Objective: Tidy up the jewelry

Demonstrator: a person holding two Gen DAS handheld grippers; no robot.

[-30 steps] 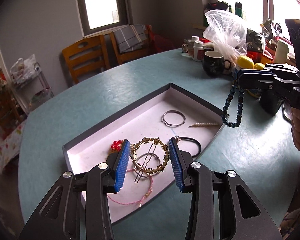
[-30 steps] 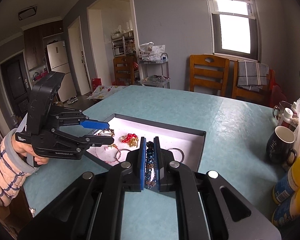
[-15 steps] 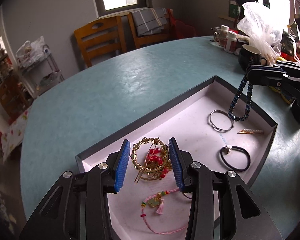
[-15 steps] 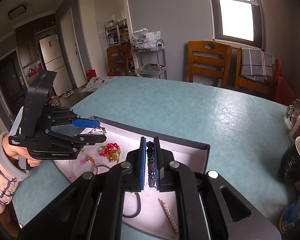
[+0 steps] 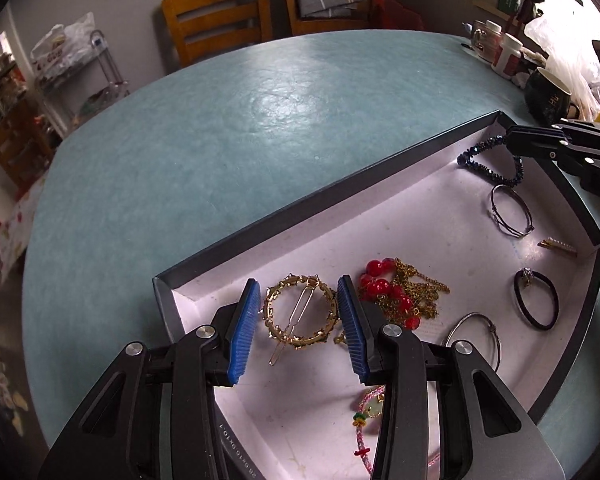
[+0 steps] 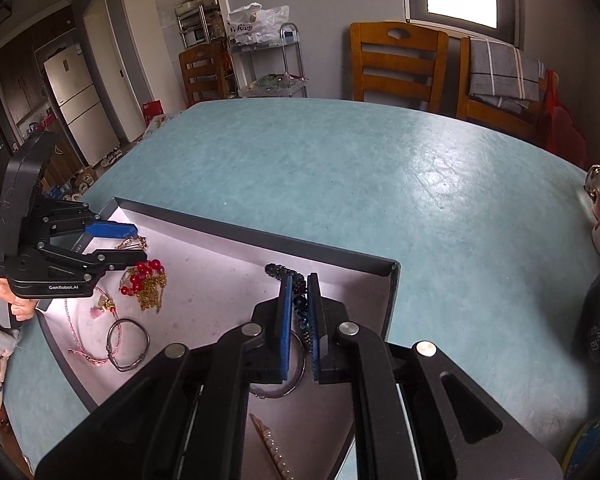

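On the teal worktop (image 5: 220, 128) we see a shallow tray (image 5: 300, 216) holding jewelry. Our left gripper (image 5: 300, 324) has its fingers spread around a gold ring clip (image 5: 300, 312); contact is unclear. Red beads (image 5: 384, 284) lie at its 3 o'clock. Our right gripper (image 6: 299, 320) has its fingers pinched on a blue bead bracelet (image 5: 488, 164), draped in the tray's 1 o'clock corner. A dark mug (image 5: 546, 96) stands beyond.
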